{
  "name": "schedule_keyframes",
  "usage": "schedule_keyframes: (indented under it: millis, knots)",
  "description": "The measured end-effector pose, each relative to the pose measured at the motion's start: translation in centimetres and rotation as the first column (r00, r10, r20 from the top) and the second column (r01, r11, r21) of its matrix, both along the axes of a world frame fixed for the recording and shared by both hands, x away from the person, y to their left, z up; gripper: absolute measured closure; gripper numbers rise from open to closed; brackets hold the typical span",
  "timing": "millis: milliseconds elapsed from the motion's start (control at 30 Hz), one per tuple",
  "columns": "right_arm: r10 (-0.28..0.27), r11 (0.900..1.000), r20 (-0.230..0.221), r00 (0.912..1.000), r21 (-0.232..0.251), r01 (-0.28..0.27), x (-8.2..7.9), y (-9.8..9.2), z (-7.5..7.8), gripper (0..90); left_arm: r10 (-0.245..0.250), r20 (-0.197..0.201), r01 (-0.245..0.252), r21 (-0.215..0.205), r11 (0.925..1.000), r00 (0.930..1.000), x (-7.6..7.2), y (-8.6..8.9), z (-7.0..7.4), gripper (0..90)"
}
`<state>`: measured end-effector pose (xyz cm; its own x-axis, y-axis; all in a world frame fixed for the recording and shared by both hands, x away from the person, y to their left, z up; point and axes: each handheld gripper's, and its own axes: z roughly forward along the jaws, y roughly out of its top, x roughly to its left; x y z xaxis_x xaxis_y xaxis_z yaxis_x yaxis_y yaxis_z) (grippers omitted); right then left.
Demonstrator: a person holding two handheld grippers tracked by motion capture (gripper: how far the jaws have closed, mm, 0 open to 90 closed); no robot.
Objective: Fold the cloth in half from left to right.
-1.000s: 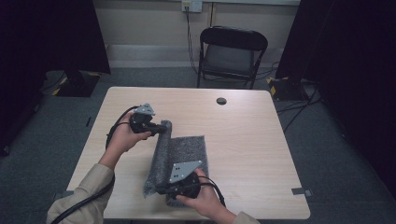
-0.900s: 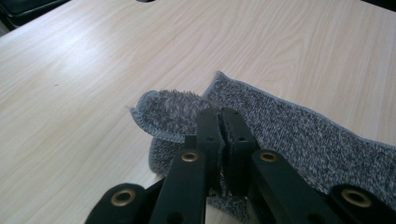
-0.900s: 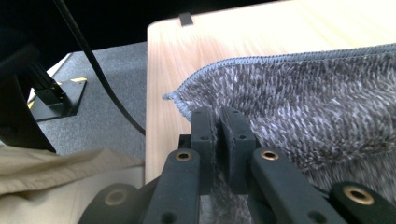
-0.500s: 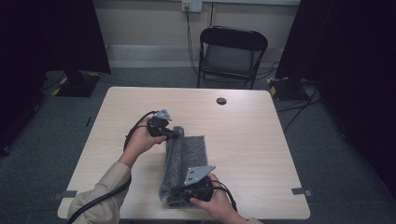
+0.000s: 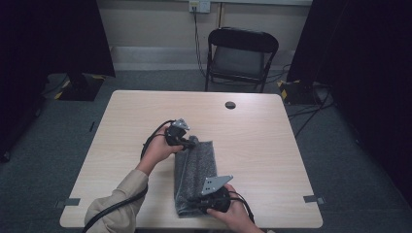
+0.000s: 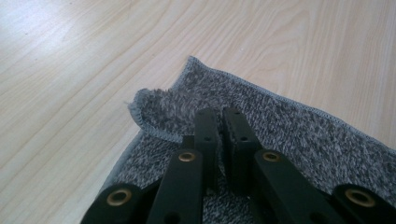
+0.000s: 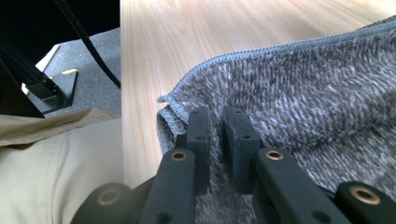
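Two claws pinch our folded grey towel [image 5: 193, 175] on the worktop [image 5: 262, 141]: the left claw [image 5: 193, 144] nearly closed on its far corner, the right claw [image 5: 195, 201] nearly closed on the near corner by the worktop's front edge. Bare wood lies open on both sides.

Lower frame edge cuts off the sleeve [image 5: 114, 206] and right hand [image 5: 238, 216]; towel [image 5: 193, 177] partly hidden beneath the right gripper [image 5: 201, 201].

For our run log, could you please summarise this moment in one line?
grey towel: folded on table | left hand-held gripper: grips far corner | right hand-held gripper: grips near corner
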<state>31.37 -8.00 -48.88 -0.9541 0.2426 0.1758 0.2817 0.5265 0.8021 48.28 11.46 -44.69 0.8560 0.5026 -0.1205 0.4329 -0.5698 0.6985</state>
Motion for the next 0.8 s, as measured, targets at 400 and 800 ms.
schedule_keyframes:
  millis: [400, 800]
  knots:
    - [-0.024, 1.000, -0.011, 0.9996, 0.007, 0.024, -0.2, -1.5, -0.1, 76.3, -0.026, 0.010, 0.026, 0.008, 0.9996, 0.9996, 0.0, -2.1, 0.4, 83.6]
    - [-0.030, 0.998, 0.028, 0.9992, -0.059, 0.031, -0.4, -2.7, 0.3, 63.2, -0.025, 0.044, 0.026, -0.016, 0.9995, 0.9987, -0.2, -3.1, 0.8, 71.3]
